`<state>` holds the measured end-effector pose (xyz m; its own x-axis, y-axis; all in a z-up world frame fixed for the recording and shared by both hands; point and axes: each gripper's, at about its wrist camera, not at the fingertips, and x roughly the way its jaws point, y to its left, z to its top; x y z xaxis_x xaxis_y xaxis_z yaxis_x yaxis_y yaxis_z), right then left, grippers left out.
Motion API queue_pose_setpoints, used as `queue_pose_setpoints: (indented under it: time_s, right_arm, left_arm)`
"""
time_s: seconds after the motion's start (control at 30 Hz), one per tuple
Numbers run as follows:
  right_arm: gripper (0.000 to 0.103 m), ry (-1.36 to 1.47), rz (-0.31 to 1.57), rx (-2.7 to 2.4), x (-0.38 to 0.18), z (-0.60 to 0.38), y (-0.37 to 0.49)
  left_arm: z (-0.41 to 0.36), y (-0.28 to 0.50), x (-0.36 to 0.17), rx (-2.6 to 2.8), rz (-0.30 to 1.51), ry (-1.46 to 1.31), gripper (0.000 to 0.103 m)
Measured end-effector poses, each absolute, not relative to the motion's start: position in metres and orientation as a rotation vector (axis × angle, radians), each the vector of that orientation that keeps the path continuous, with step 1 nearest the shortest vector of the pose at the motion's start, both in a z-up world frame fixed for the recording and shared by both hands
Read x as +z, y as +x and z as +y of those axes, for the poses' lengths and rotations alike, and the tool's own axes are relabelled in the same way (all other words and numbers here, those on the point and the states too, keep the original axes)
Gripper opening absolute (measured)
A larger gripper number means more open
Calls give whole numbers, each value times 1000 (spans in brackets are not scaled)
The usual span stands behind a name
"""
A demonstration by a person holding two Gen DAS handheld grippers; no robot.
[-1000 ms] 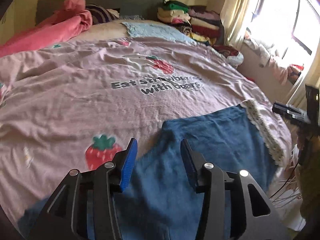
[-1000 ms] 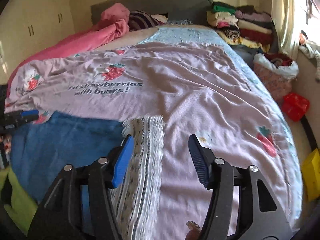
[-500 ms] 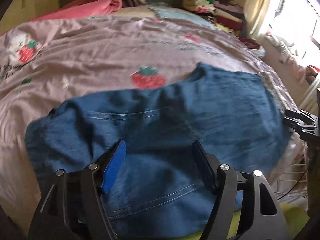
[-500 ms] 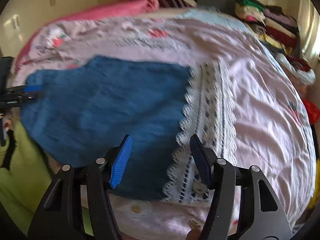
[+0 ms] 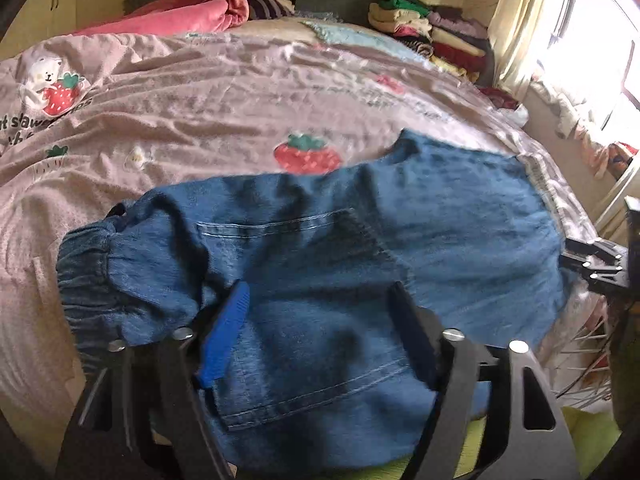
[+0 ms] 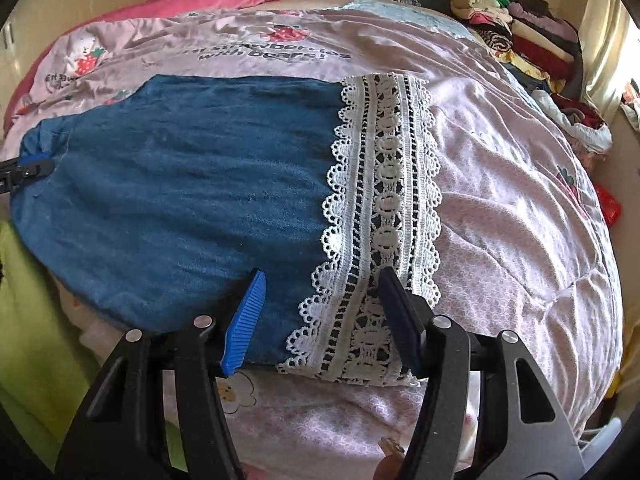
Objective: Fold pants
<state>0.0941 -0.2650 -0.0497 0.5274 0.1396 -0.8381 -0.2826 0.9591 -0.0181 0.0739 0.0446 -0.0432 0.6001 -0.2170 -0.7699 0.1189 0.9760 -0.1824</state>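
Note:
Blue denim pants (image 5: 360, 248) lie flat across the near edge of the bed, elastic waistband (image 5: 84, 272) at the left, back pocket showing. In the right wrist view the pants (image 6: 172, 200) end in a white lace hem (image 6: 380, 216). My left gripper (image 5: 320, 320) is open, low over the seat of the pants near the waistband. My right gripper (image 6: 320, 304) is open, low over the near corner where denim meets lace. Each gripper shows at the edge of the other's view, the right one (image 5: 596, 260) and the left one (image 6: 24, 168).
The pink strawberry quilt (image 5: 200, 112) covers the bed. A pink blanket (image 5: 192, 12) lies at the headboard. Stacked folded clothes (image 6: 520, 28) sit at the far right corner. A window with a curtain (image 5: 520, 32) is on the right. Green fabric (image 6: 32, 320) is at the near edge.
Both grippers have dropped and drawn back to the near edge of the bed, closer over the pants. The waistband and lace hem now show in full. Both stay open.

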Motion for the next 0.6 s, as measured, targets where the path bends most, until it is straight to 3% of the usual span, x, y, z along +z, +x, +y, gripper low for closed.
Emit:
queue_pose_setpoints:
  time_s: [0.1,0.2,0.33,0.4,0.6]
  right_arm:
    - [55,-110,941,299,-31,-262,86]
    - [60,-125,912,340,-20,-249,79]
    - [61,-146,908,390,-21,-227,75]
    - [62,-142,906,415,-24,-216,74]
    - [63,-137,897,431,-34,-196,77]
  left_arm:
    - [35,67,-31,-204,884,-86,78]
    - [18,61,-23,-241,873,-53,88]
    - [-9,55,-21,-286,870,10,88]
    - [-20,53,-27,-296,885,38,98]
    - [-49,52,-55,-299,950,151,98]
